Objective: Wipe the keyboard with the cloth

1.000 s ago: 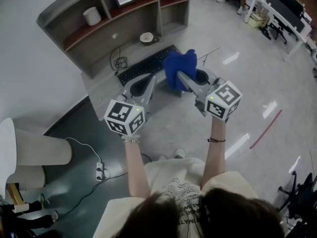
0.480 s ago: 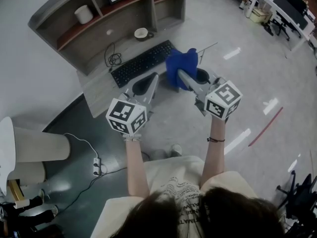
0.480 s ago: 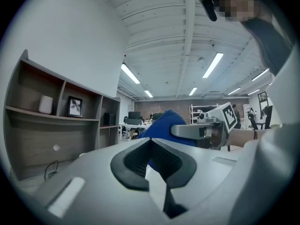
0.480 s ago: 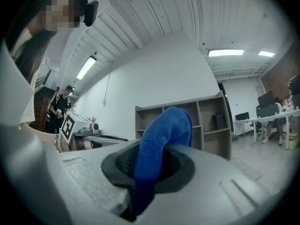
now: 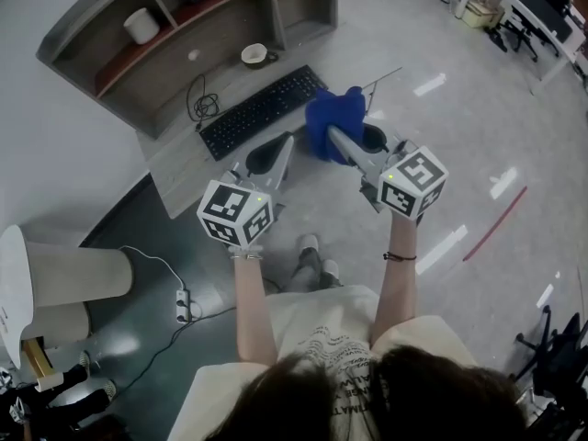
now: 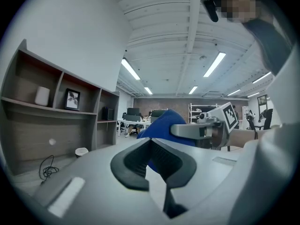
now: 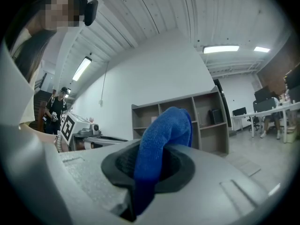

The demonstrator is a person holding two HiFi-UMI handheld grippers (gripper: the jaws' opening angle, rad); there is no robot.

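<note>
The black keyboard (image 5: 262, 110) is laid flat on the grey surface (image 5: 179, 168), below the shelf unit (image 5: 110, 39). The left tongs (image 5: 276, 152) are held near its front edge, jaws brought together on nothing. Just to the right, the blue cloth (image 5: 333, 122), thick, fuzzy and bunched into a fold, is clamped in the right tongs (image 5: 344, 143), by the keyboard's right end.

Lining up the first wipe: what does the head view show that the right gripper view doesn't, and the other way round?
Head view only: the keyboard lying on the desk. Right gripper view only: the right gripper close up, jaws shut on a fold of the blue cloth. Both: the cloth and the shelf unit.
</note>
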